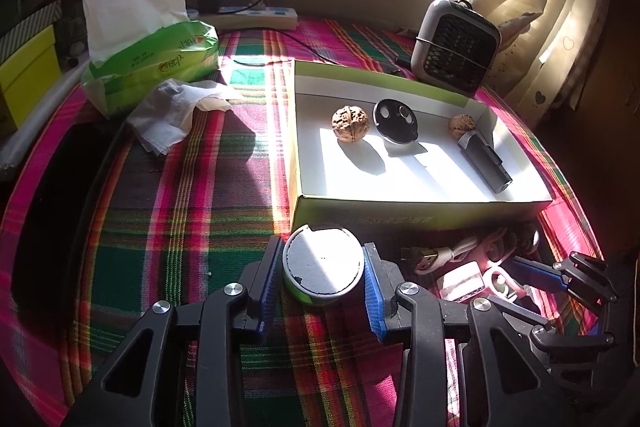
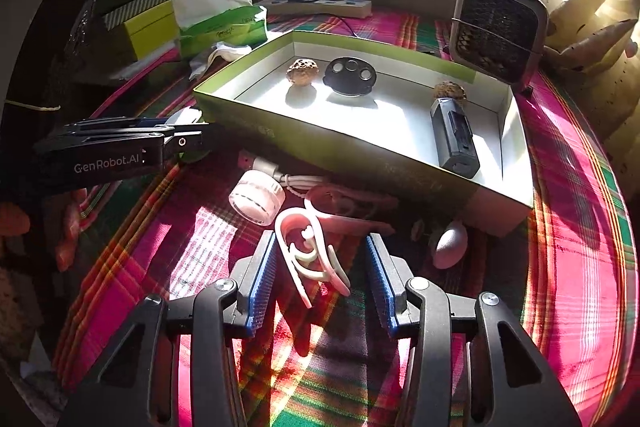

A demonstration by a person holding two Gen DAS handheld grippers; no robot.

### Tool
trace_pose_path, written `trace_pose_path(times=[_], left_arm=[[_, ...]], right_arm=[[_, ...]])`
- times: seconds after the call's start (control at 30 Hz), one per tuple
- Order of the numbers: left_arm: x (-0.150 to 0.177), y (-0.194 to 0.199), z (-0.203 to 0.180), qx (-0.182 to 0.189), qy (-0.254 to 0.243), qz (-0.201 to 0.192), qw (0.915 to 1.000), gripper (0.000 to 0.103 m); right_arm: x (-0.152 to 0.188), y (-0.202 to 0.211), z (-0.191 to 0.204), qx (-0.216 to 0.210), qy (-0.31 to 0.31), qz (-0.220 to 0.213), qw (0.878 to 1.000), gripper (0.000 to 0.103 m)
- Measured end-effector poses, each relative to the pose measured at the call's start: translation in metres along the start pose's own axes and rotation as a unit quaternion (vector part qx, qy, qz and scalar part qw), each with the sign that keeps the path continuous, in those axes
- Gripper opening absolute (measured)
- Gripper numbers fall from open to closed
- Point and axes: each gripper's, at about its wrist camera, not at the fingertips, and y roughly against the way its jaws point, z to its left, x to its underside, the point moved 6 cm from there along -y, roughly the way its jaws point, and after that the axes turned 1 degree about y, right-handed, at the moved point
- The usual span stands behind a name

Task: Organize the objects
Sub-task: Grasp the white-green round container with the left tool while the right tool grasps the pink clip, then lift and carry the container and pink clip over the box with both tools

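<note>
— What have the left tongs (image 1: 323, 285) got there?

— A round green tin with a white lid (image 1: 323, 269), standing on the plaid cloth (image 1: 180, 227) that covers the desk. The blue pads (image 1: 374, 297) sit right against its sides, jaws about half spread; it looks gripped, with the tin still resting on the cloth.

— And the right tongs (image 2: 322, 281)?

— Partly open around a white curly plastic clip (image 2: 308, 251). It lies between the pads, nearer the left one, and I can't see either pad pressing it.

— Where's the box?

— The shallow green cardboard box with a white inside (image 1: 420, 203) sits just beyond both tongs. It holds two walnuts (image 1: 350, 124), a black round disc (image 1: 395, 123) and a dark oblong device (image 1: 484, 163). A white cable (image 2: 296, 183) lies just ahead of the right tongs.
</note>
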Motion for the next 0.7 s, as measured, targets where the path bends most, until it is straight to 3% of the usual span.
trace_pose_path(times=[0.27, 0.7], left_arm=[[-0.0011, 0.002, 0.0013, 0.001, -0.001, -0.002, 1.0, 0.031], [-0.0002, 0.0024, 0.0006, -0.001, -0.001, -0.001, 1.0, 0.031]], right_arm=[[0.0004, 0.0012, 0.0036, -0.002, 0.007, -0.002, 1.0, 0.025], [0.001, 0.0025, 0.002, 0.001, 0.001, -0.004, 1.0, 0.024]])
